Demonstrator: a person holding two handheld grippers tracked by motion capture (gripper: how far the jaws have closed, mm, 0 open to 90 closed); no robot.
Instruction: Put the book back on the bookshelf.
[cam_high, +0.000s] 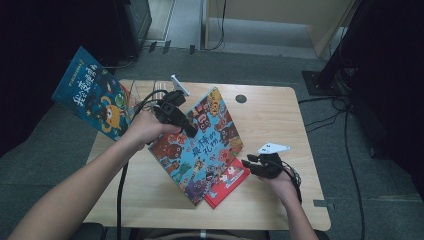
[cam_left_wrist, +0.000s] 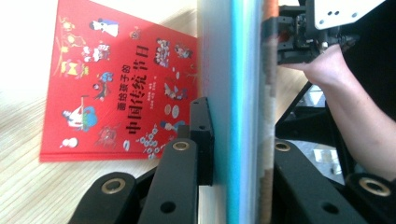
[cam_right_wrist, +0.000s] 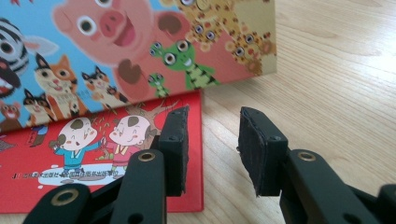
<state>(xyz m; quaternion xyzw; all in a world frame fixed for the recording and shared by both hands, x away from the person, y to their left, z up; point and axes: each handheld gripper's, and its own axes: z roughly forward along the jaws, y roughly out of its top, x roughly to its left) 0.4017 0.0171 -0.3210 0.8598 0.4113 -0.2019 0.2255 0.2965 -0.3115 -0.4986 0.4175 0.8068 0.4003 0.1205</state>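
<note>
- Blue, the animal book (cam_high: 200, 145) was the thing in hand: it lay tilted across the table (cam_high: 270, 120), its lower corner over the red book (cam_high: 227, 182).
- We had our left gripper (cam_high: 189, 131) clamped on the blue book's edge; in the left gripper view the jaws pressed both faces of the cover (cam_left_wrist: 243, 112), with the red book (cam_left_wrist: 116, 88) flat on the wood behind.
- Our right gripper (cam_high: 248, 161) held nothing: its jaws stood apart, and its own view showed bare table (cam_right_wrist: 327, 70) between the pads (cam_right_wrist: 259, 149), just beside the red book's corner (cam_right_wrist: 140, 154).
- We judged the grasp done and the lift barely begun, since the blue book still rested on the red one.
- Left to do, as we read it: carrying the blue book clear.
- A third, darker blue book (cam_high: 92, 95) stood propped off the table's left edge, well apart.
</note>
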